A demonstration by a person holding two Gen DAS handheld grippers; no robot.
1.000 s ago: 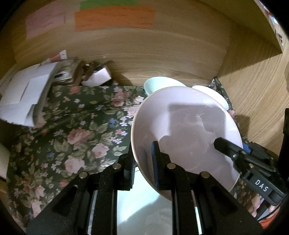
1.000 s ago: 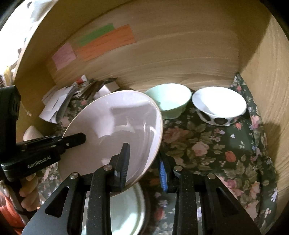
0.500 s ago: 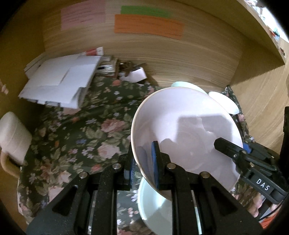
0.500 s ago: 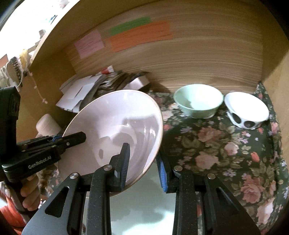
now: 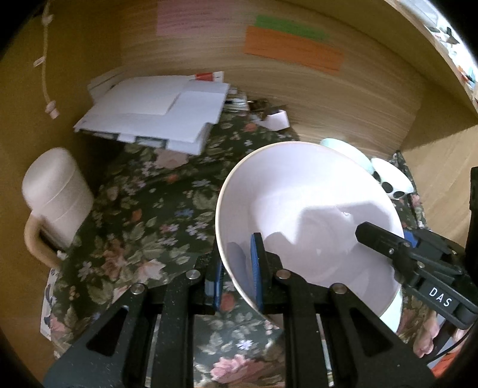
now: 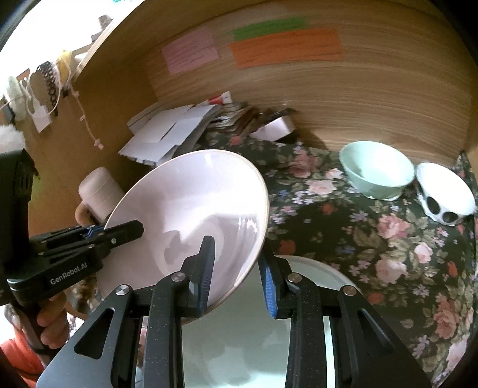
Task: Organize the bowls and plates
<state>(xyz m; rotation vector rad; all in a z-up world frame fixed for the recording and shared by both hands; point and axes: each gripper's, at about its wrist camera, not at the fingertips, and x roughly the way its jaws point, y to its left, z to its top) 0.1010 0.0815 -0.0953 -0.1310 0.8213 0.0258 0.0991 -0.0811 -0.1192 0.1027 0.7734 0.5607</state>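
You hold one pale pink plate (image 5: 313, 206) tilted above the flowered cloth (image 5: 143, 226), carried between both tools. Your left gripper (image 5: 237, 268) pinches its near rim, pads pressed on either face; your right gripper (image 6: 236, 268) pinches the opposite rim the same way, and in the left view it reaches in from the right edge.

Count, dishes: one pink plate in the air; one white plate (image 6: 313, 271) flat on the cloth directly under it; two bowls, one mint green (image 6: 375, 170) and one white with dark spots (image 6: 445, 194), side by side at the back right corner.

Count, other: one cream mug (image 5: 53, 197) at the left; one stack of white papers (image 5: 155, 113) at the back; three coloured notes on the wood wall, pink (image 6: 191, 52), green (image 6: 269, 25), orange (image 6: 286, 46).

Versus a second ago: the plate has travelled leftward. The mug, unseen then, is now in view; the bowls sit further to the right in both views. Both grips unchanged.
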